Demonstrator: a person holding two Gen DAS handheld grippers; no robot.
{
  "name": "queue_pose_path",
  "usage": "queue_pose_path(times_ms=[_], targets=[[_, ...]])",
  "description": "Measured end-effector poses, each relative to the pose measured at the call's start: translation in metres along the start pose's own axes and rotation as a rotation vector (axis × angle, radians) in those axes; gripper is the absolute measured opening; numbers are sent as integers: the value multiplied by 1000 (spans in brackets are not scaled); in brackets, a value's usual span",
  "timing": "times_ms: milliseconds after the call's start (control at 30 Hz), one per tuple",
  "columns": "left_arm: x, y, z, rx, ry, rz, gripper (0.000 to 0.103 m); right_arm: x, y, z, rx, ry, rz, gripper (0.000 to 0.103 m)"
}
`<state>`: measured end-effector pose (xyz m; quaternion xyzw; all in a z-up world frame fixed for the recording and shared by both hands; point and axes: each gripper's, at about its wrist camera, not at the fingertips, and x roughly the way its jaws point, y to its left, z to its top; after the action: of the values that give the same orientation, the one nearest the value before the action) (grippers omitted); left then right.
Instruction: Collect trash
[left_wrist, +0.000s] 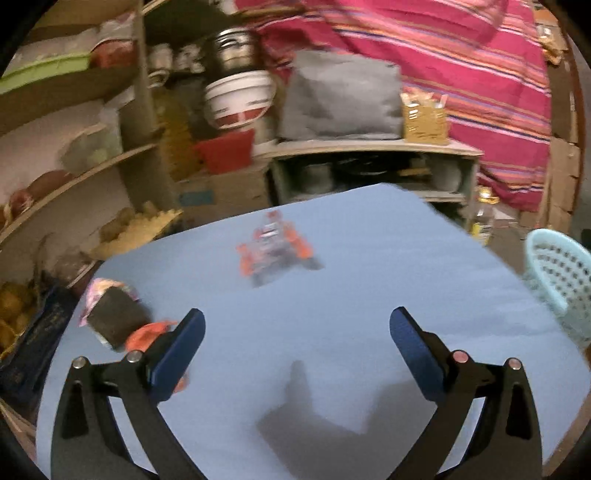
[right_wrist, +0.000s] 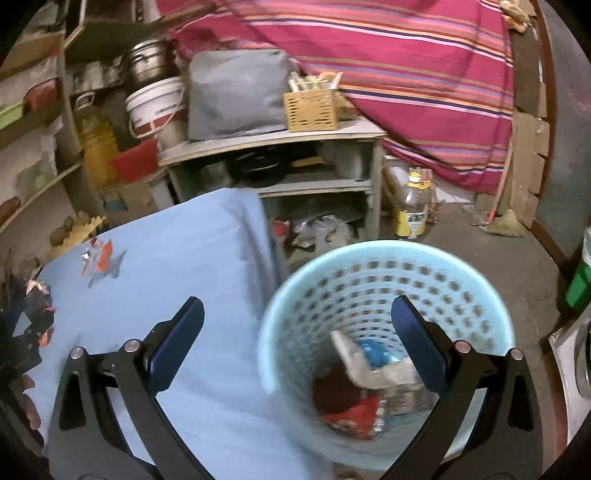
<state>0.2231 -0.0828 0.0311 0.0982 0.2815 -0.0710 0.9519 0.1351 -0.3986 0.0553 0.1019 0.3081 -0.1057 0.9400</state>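
Note:
A blue-covered table (left_wrist: 369, 258) carries loose trash. A crumpled orange-and-clear wrapper (left_wrist: 275, 247) lies near its far side, ahead of my left gripper (left_wrist: 297, 332), which is open and holds nothing. A dark packet with a pink edge (left_wrist: 114, 317) and an orange wrapper (left_wrist: 147, 334) lie just left of its left finger. My right gripper (right_wrist: 297, 321) is open and empty. It hangs over the table's right edge, with its right finger above the light blue mesh basket (right_wrist: 384, 258). Red (right_wrist: 351, 413), white and blue (right_wrist: 369, 354) trash lies in the basket. The orange-and-clear wrapper (right_wrist: 99, 258) shows far left.
Behind the table stands a low shelf unit (right_wrist: 273, 140) with a grey bag (right_wrist: 236, 92) and a wooden box (right_wrist: 312, 110) on top. A white bucket (right_wrist: 155, 107), a bottle on the floor (right_wrist: 412, 210) and cluttered wall shelves (left_wrist: 74, 177) surround it. A striped cloth (left_wrist: 461, 74) hangs behind.

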Motion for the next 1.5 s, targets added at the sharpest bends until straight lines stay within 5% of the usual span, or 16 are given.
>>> queue_pose_path(times_ms=[100, 300, 467, 700, 867, 1033, 1167, 1233, 1500], targets=[[13, 31, -10, -47, 38, 41, 98, 9, 30, 2, -13, 17, 62, 99], [43, 83, -23, -166, 138, 70, 98, 24, 83, 4, -75, -18, 26, 99], [54, 111, -33, -163, 186, 121, 98, 39, 120, 4, -124, -40, -2, 99], [74, 136, -40, -248, 281, 50, 98, 69, 164, 0, -133, 29, 119, 99], [88, 142, -43, -282, 343, 11, 96, 87, 201, -9, -247, 63, 90, 99], [92, 146, -40, -271, 336, 26, 79, 106, 214, -17, -228, 123, 124, 99], [94, 142, -36, -228, 322, 25, 50, 113, 224, -20, -205, 144, 132, 98], [95, 141, -34, -212, 314, 6, 26, 115, 233, -18, -209, 142, 140, 98], [83, 156, -22, -258, 274, -47, 19, 133, 290, -1, -270, 137, 158, 98]])
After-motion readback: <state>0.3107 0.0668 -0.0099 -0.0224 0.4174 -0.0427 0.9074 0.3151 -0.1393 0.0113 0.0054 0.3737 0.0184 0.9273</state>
